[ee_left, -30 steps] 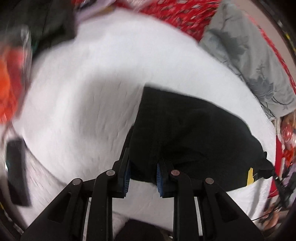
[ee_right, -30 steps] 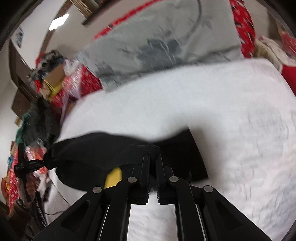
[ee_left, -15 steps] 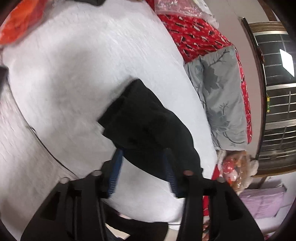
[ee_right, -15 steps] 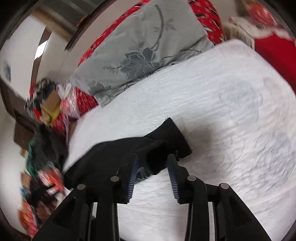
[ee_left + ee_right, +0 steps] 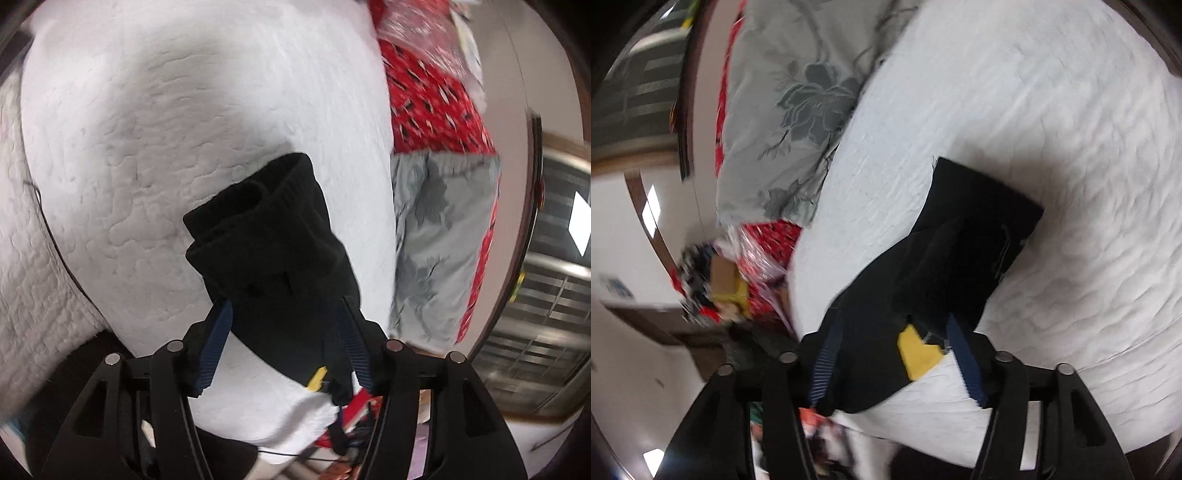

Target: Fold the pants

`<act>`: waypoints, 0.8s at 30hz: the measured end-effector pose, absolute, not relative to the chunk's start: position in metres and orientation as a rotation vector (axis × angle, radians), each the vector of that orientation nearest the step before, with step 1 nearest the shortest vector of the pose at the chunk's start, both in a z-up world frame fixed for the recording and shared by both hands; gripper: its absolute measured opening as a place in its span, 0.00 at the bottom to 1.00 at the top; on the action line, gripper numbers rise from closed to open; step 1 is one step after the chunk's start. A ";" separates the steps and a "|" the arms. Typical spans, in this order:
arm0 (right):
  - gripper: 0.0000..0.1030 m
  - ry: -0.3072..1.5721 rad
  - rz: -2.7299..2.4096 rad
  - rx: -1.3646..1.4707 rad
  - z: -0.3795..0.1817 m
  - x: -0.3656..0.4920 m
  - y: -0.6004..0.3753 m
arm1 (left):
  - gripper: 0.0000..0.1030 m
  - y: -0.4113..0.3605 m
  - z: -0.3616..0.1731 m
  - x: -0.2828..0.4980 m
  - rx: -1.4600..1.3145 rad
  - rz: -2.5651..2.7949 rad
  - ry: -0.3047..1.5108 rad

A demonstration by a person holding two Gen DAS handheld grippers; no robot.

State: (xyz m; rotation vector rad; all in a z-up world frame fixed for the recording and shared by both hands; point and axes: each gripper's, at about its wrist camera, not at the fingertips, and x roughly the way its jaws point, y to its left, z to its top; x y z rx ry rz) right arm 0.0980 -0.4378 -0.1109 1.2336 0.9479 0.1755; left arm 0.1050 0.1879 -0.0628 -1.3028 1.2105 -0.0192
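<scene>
In the left wrist view, your left gripper (image 5: 284, 332) points down at the white quilt (image 5: 147, 129) from the bottom of the frame. Its jaws have just been opening and now stand apart. The black pants (image 5: 273, 251), folded into a bundle, lie in the centre between the jaws, and the blue pads (image 5: 216, 347) do not press on them.

In the right wrist view, your right gripper (image 5: 894, 350) also tilts downward, rolled to one side. Its jaws have just been opening too and are apart, with the pants (image 5: 942, 273) and their yellow tag (image 5: 918, 352) between them. A grey pillow (image 5: 798, 103) is in the upper left.
</scene>
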 end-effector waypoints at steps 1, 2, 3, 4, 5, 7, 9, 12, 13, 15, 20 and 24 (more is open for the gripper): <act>0.62 0.943 0.181 1.282 -0.114 0.097 -0.437 | 0.57 0.188 -0.064 0.106 -1.318 -0.019 1.212; 0.63 0.938 0.197 1.325 -0.116 0.098 -0.434 | 0.58 0.188 -0.065 0.107 -1.324 -0.017 1.217; 0.63 0.939 0.207 1.340 -0.116 0.099 -0.432 | 0.58 0.186 -0.066 0.109 -1.330 -0.013 1.224; 0.63 0.941 0.207 1.346 -0.115 0.099 -0.431 | 0.59 0.184 -0.067 0.112 -1.334 -0.009 1.228; 0.64 0.940 0.208 1.355 -0.115 0.100 -0.429 | 0.59 0.181 -0.069 0.115 -1.332 -0.002 1.240; 0.65 0.942 0.208 1.385 -0.116 0.100 -0.426 | 0.59 0.173 -0.072 0.117 -1.335 -0.009 1.265; 0.65 0.936 0.224 1.438 -0.116 0.096 -0.422 | 0.59 0.166 -0.074 0.115 -1.321 -0.030 1.281; 0.69 0.935 0.216 1.449 -0.116 0.092 -0.421 | 0.59 0.160 -0.083 0.115 -1.275 -0.011 1.316; 0.69 0.935 0.195 1.450 -0.118 0.093 -0.423 | 0.59 0.160 -0.087 0.117 -1.284 -0.003 1.327; 0.69 0.921 0.139 1.495 -0.128 0.099 -0.429 | 0.59 0.165 -0.095 0.119 -1.339 0.020 1.324; 0.69 0.916 0.089 1.512 -0.142 0.117 -0.426 | 0.58 0.180 -0.096 0.131 -1.319 0.082 1.306; 0.31 0.948 0.028 1.380 -0.146 0.131 -0.421 | 0.33 0.181 -0.098 0.149 -1.275 0.076 1.335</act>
